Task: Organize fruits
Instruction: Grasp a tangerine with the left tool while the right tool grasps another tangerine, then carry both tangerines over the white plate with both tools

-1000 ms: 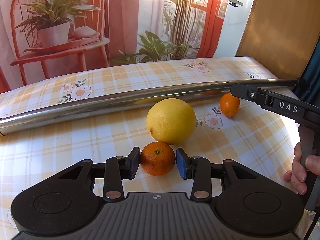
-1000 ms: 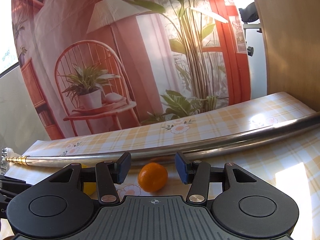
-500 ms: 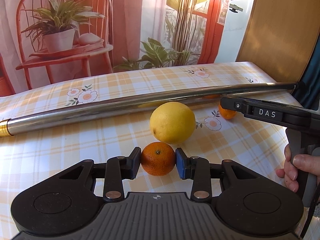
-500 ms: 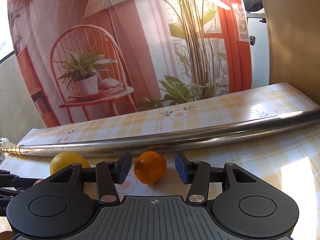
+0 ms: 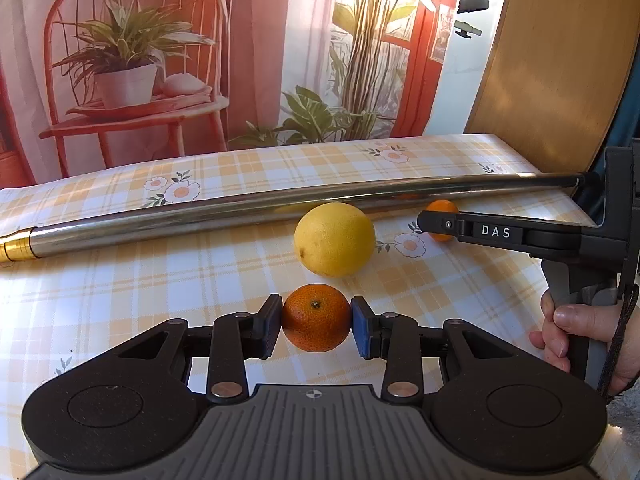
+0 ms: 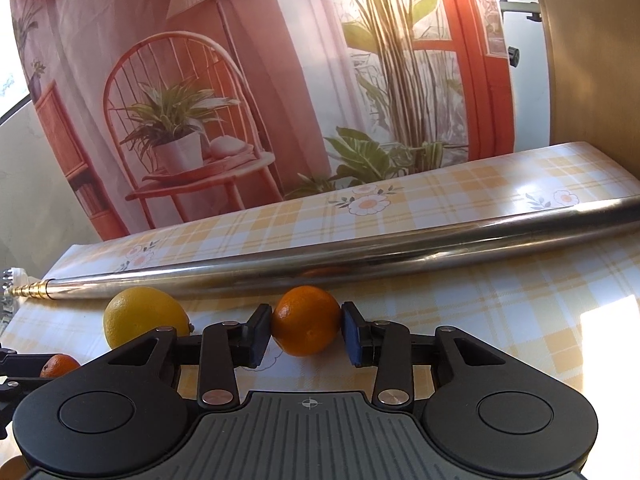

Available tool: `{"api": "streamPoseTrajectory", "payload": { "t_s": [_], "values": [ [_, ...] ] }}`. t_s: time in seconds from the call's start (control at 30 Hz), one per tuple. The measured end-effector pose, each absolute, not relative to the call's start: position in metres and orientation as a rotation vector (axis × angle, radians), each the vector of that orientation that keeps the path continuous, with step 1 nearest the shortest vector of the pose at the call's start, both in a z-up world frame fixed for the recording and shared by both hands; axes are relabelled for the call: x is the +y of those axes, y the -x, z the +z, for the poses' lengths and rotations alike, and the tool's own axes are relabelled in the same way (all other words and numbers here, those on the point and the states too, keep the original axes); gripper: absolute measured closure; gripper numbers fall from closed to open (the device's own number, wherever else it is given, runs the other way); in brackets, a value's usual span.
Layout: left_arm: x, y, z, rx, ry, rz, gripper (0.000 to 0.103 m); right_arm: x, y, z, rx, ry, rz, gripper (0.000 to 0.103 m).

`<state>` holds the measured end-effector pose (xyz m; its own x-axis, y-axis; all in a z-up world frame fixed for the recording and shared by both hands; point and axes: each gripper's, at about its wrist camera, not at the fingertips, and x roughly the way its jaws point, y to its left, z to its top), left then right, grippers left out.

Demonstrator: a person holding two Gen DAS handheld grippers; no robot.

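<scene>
Left gripper [image 5: 316, 322], frame centre: jaws closed onto small orange [image 5: 316, 317], pads at its widest girth. Right gripper [image 6: 307, 330]: jaws touching second orange [image 6: 306, 320]. Lemon [image 5: 334, 239] beyond, loose. Likely light, firm, roll-prone; gentle squeeze advised.

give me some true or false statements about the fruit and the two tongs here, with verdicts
1. The left tongs have their pads against an orange. True.
2. The lemon sits between the right tongs' pads. False: another orange sits there, and the lemon lies off to their left.
3. A metal pole lies across the tablecloth behind the fruit. True.
4. The lemon rests on top of the pole. False: it lies on the tablecloth in front of it.
5. The right tongs are spread wide with nothing between them. False: their pads sit at both sides of the second orange.
</scene>
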<state>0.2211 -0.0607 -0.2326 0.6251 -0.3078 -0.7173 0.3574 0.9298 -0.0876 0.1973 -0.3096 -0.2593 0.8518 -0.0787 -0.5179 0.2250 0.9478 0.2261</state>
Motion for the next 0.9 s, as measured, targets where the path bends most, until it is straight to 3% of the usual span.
{"api": "streamPoseTrajectory", "payload": {
  "t_s": [0.17,0.9],
  "values": [
    [-0.055,-0.205,-0.228,0.806,-0.042,-0.373,0.064,-0.307,-0.179,-0.258,0.445,-0.296,-0.133,0.068],
    [-0.022,-0.145,-0.209,0.798,0.018,-0.304,0.064,-0.291,-0.155,-0.260,0.465,-0.273,-0.127,0.068]
  ]
}}
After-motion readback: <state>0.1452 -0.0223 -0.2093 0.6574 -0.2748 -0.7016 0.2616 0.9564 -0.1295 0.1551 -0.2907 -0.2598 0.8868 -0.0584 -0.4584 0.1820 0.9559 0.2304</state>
